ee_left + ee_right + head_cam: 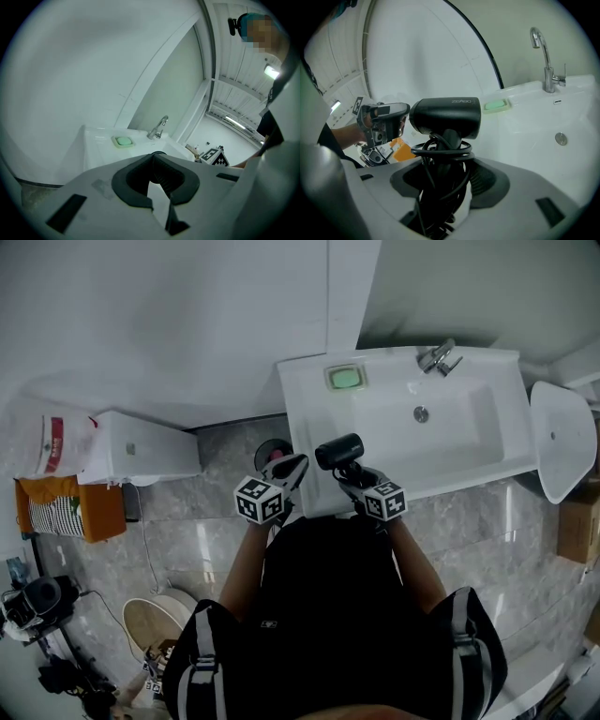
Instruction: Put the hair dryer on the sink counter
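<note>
While the person stands at the sink (309, 381), the right gripper (349, 472) carries the hair dryer (339, 452) by its handle. Seen from the right gripper view, the jaws of the right gripper (447, 161) stand wide and clamp the black handle from both sides. The hair dryer (445, 117) sits upright above the pads, with its barrel lying level across the top. A black cord (440, 151) is wound in loops round the handle and trails down between the jaws.

Position of the hair dryer: over the front left part of the sink counter, at 7 o'clock from the drain (421, 413). Contact with the counter cannot be confirmed from either view.

The left gripper (291, 467) is just beside it at 9 o'clock, off the left front corner of the sink. In the left gripper view, the tips of the left gripper (154, 157) are pressed together with nothing between them.

Reference items on the sink:
- soap dish (345, 378), green, at 10 o'clock from the drain
- faucet (438, 358), chrome, at 1 o'clock from the drain
</note>
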Motion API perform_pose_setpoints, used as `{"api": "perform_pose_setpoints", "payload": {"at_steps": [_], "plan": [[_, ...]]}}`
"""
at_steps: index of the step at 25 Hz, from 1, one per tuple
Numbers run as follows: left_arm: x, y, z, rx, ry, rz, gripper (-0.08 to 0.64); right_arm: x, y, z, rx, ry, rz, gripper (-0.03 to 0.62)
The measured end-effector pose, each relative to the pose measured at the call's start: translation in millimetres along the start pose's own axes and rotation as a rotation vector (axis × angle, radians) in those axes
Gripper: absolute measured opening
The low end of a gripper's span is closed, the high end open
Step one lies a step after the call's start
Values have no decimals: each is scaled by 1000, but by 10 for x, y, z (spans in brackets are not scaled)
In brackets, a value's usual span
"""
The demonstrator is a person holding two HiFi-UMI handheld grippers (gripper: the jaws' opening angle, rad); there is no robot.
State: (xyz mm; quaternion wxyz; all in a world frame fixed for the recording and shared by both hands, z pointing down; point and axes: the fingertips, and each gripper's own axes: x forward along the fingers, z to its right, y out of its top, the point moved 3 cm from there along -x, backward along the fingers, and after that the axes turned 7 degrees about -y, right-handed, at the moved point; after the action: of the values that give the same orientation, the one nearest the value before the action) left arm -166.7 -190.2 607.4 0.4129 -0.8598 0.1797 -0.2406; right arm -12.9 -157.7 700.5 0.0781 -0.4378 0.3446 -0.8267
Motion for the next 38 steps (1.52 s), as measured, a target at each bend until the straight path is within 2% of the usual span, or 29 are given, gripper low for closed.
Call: {"api": "perform_pose_setpoints", "payload": {"at_steps": [12, 16, 22, 30, 38], "plan": [[-16, -4, -24, 2, -7, -17, 20, 242, 1, 168, 38, -91, -29, 302], [-47, 2, -55, 0, -4, -23, 20, 365, 9, 223, 53, -147, -55, 302], [-90, 1, -137, -5, 13, -24, 20, 533, -25, 312, 37, -233, -113, 302], [-89, -10, -182, -8, 16, -36, 20, 692, 4, 398, -30, -336, -169, 302], [-91, 2, -213, -10, 18, -36, 20, 795, -41, 427, -79, -367, -199, 302]]}}
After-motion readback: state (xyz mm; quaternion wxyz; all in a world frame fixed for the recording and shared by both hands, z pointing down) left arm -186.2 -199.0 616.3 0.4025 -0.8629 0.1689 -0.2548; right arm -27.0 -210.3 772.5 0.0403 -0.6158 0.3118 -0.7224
